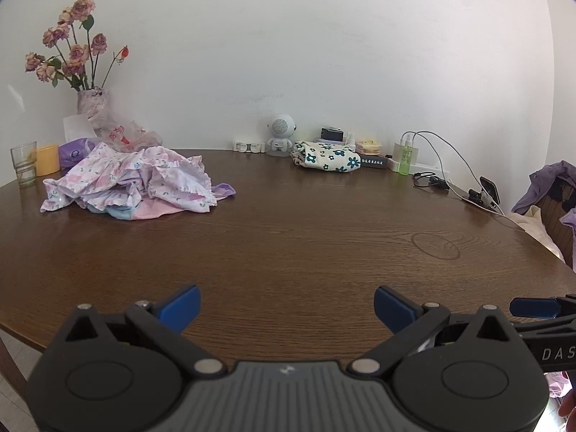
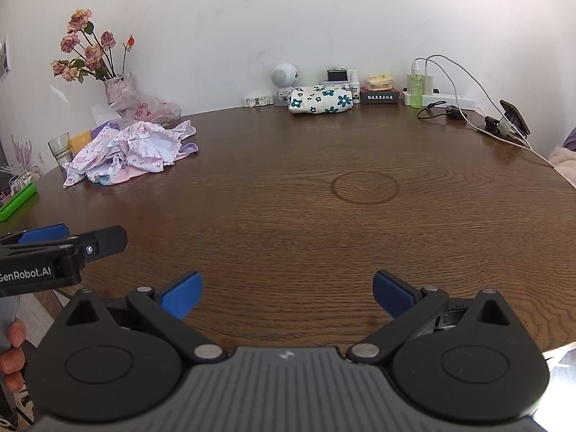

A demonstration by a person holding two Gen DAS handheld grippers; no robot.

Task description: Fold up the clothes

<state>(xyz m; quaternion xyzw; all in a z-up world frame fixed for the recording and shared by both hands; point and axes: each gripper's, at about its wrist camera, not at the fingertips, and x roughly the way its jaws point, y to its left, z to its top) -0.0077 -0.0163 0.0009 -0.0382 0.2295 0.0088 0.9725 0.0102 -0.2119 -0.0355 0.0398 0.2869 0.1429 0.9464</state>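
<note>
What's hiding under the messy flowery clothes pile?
Under the flowery pile, a pink and light blue cloth peeks out in front, and a purple edge on the right. Anything deeper is covered.

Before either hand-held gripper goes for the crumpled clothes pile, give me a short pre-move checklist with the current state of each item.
1. Left hand-held gripper open, empty: ok.
2. Right hand-held gripper open, empty: ok.
3. Clothes pile unfolded, in the open on the table's left: ok.
4. Bare table in front for folding: ok.
5. Glass and vase apart from the pile: not ok, both stand close beside it.
6. How many garments the pile holds: cannot tell.
</note>
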